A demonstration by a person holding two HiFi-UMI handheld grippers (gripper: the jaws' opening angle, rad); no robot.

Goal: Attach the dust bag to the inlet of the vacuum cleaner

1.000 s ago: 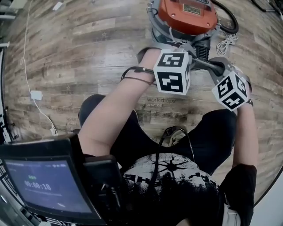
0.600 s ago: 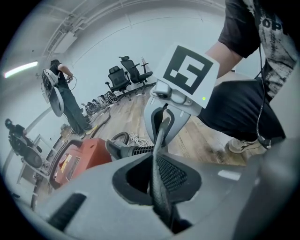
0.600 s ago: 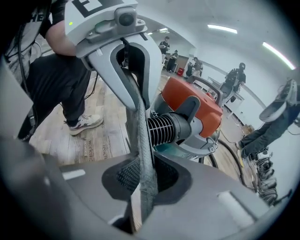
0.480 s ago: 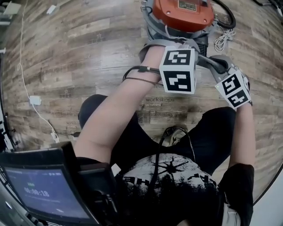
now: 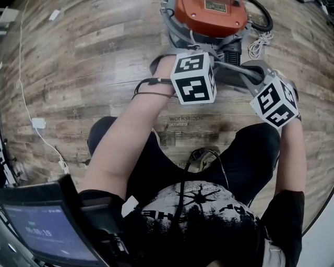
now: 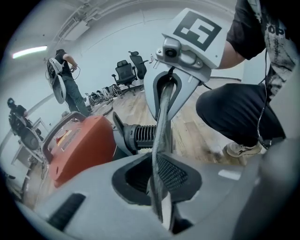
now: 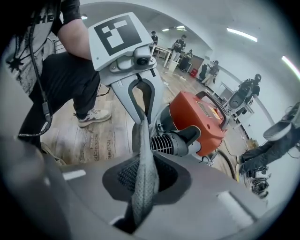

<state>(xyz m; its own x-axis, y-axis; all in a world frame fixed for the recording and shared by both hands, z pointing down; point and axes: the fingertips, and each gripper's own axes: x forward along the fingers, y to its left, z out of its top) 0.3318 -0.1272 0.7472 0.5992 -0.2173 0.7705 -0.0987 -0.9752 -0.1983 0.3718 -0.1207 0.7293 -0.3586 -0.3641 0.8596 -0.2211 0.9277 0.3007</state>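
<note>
Vacuum cleaner (image 5: 209,15) on the floor (image 5: 94,68), ahead of the person's knees (image 5: 250,143); dust bag (image 5: 235,69) just before it, coiled cord (image 5: 258,49) at its right.

The dust bag (image 7: 143,183) is grey cloth, matt and limp, with a fine woven, mesh-like grain. At twelve o'clock in the head view, the vacuum cleaner (image 5: 211,13) has a smooth, glossy orange plastic shell and a ribbed black plastic collar (image 7: 164,143). From nine o'clock round to three, the floor (image 5: 94,68) is matt wood-look planking, streaked with grey-brown grain.
</note>
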